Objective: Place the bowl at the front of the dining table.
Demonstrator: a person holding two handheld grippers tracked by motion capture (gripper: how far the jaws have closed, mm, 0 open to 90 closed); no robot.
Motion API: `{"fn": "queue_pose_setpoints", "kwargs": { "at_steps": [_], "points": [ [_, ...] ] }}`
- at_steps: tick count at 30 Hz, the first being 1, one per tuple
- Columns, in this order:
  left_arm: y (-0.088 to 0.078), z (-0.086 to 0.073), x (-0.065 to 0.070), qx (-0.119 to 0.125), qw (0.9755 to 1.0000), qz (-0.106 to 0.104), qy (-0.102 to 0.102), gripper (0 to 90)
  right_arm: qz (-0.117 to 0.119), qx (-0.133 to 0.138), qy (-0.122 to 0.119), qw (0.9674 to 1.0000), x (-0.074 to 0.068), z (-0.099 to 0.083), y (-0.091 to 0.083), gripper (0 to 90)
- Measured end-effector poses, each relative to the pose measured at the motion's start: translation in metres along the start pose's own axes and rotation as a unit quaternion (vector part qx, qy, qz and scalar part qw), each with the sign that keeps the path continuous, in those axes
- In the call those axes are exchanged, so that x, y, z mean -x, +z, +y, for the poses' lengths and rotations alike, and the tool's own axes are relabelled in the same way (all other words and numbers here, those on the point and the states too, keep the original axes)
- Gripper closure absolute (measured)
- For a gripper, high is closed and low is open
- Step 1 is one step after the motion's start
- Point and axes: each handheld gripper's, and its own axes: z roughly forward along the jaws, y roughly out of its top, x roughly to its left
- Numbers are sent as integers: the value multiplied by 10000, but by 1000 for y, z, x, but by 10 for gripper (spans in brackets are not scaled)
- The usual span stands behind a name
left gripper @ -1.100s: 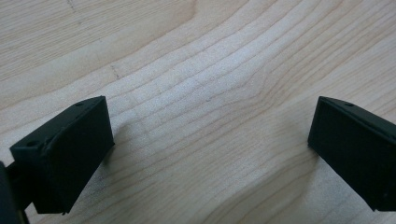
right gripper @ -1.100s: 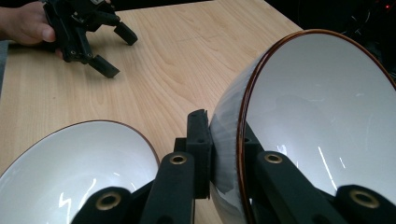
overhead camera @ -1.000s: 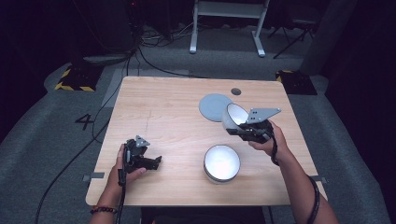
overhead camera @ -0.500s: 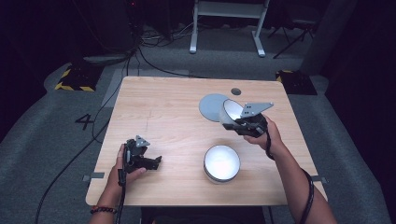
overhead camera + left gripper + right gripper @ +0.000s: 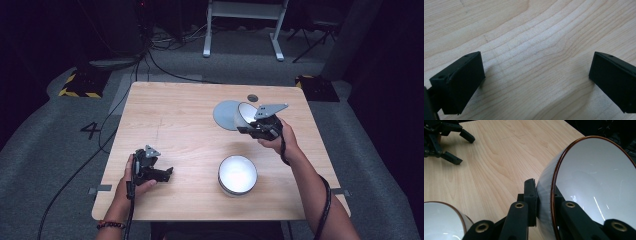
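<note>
A pale wooden table (image 5: 180, 120) stands on a grey floor, with two white bowls and a flat grey disc on or above it.

The right gripper (image 5: 250, 127) holds a white bowl (image 5: 245, 114) by its wall, tipped onto its side above the far right part of the table. In the right gripper view the bowl (image 5: 596, 182) has a thin brown rim and a glossy white inside with nothing in it; one jaw presses the outer wall and the other sits inside, so the jaws are clamped on the wall. In the high view the tilted bowl overlaps the right edge of the grey disc (image 5: 225, 114), which lies flat on the table; whether the bowl touches the disc cannot be told. A small dark round mark (image 5: 252, 97) sits on the table just beyond them.

A second white bowl (image 5: 238, 174) stands upright on the near right part of the table, well apart from the held one. Its inside is bright white and holds nothing. Its rim shows at the lower left corner of the right gripper view (image 5: 444, 220).

The left gripper (image 5: 162, 174) rests low over the near left part of the table, held by the person's left hand (image 5: 131, 184). In the left gripper view its two black jaws stand wide apart, with only bare wood grain between them.
</note>
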Motion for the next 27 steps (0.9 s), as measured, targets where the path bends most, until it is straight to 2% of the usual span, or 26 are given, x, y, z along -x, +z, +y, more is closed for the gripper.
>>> {"fn": "queue_pose_setpoints", "kwargs": {
  "at_steps": [11, 15, 27],
  "points": [
    [0, 0, 0, 5, 10000, 19, -18, 3, -128, -139, 70, 9998, 18, 3, 12, 823],
    [0, 0, 1, 10, 10000, 27, -21, 3, -107, -167, 156, 9997, 25, 4, 20, 823],
    [0, 0, 0, 10, 10000, 23, -19, 3, -205, -341, 194, 9990, 39, 9, 42, 823]
  ]
}}
